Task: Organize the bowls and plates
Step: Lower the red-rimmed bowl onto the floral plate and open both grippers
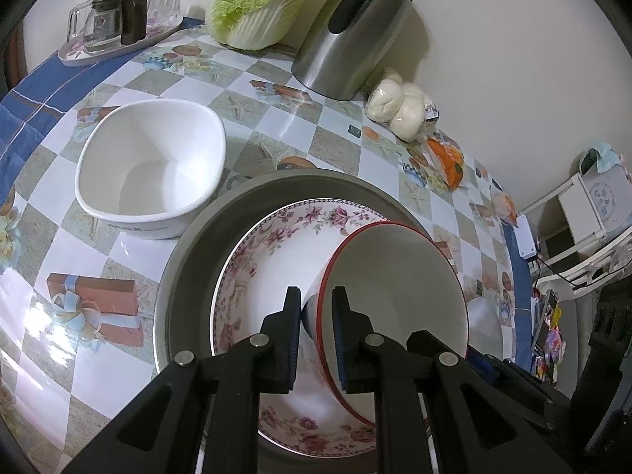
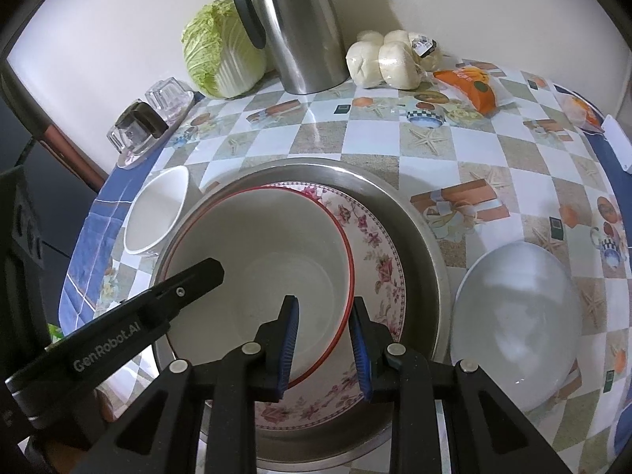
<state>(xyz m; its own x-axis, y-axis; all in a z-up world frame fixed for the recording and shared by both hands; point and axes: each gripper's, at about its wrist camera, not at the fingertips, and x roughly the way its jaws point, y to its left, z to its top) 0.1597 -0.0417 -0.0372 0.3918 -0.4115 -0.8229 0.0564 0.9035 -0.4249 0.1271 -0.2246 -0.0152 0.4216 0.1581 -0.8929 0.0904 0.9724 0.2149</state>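
Note:
A white bowl with a red rim (image 1: 395,276) (image 2: 268,268) leans tilted inside a floral plate (image 1: 276,237) (image 2: 379,268). The plate lies in a round metal basin (image 1: 189,260) (image 2: 426,260). My left gripper (image 1: 316,292) is shut on the bowl's wall, one finger outside and one inside; its fingers (image 2: 189,280) reach over the bowl's left rim. My right gripper (image 2: 324,300) straddles the bowl's right rim with a gap showing between pad and wall. A white square bowl (image 1: 150,170) (image 2: 158,209) stands left of the basin.
A frosted domed bowl (image 2: 513,316) lies upside down right of the basin. Along the wall stand a steel jug (image 2: 300,27), a cabbage (image 2: 221,51), bagged buns (image 2: 391,59) and an orange packet (image 2: 474,87). A tray of glasses (image 1: 118,23) sits at the far left corner.

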